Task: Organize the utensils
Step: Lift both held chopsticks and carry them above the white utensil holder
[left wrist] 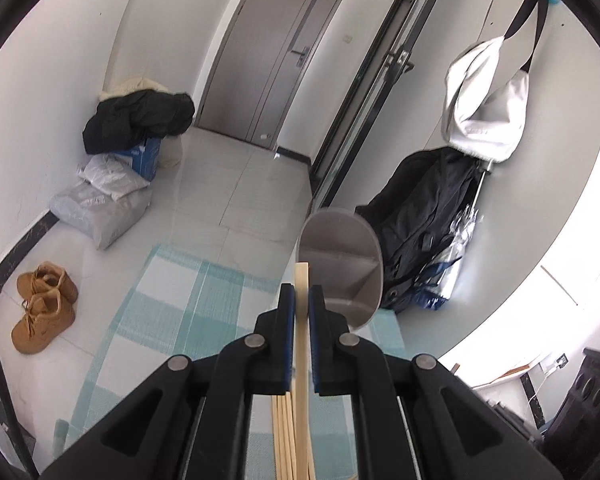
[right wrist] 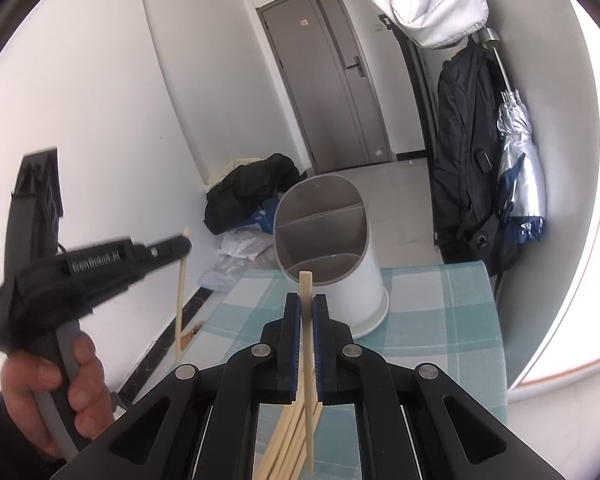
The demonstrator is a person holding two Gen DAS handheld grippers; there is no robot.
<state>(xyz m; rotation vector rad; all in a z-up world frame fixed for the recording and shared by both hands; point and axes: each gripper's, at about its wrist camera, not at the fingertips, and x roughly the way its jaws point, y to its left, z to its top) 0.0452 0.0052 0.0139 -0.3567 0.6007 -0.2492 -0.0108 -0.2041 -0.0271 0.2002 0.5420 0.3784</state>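
My left gripper [left wrist: 300, 292] is shut on a pale wooden chopstick [left wrist: 301, 280] that stands upright between the pads. My right gripper [right wrist: 307, 300] is shut on another chopstick [right wrist: 306, 284]. A white utensil holder [right wrist: 332, 248] with grey divided compartments stands on the teal checked cloth [right wrist: 428, 308] just ahead of the right gripper; it also shows in the left wrist view [left wrist: 340, 264]. Several loose chopsticks [right wrist: 288, 436] lie on the cloth below the right gripper and show below the left one [left wrist: 288, 436]. In the right wrist view the left gripper [right wrist: 184, 242] is at the left, blurred, holding its chopstick [right wrist: 180, 300] upright.
A pair of tan boots [left wrist: 44, 308], bags and dark coats [left wrist: 140, 120] sit on the floor by the left wall. A black backpack [right wrist: 468, 152] and a folded silver umbrella [right wrist: 516, 168] hang at the right. A grey door [right wrist: 332, 92] is at the back.
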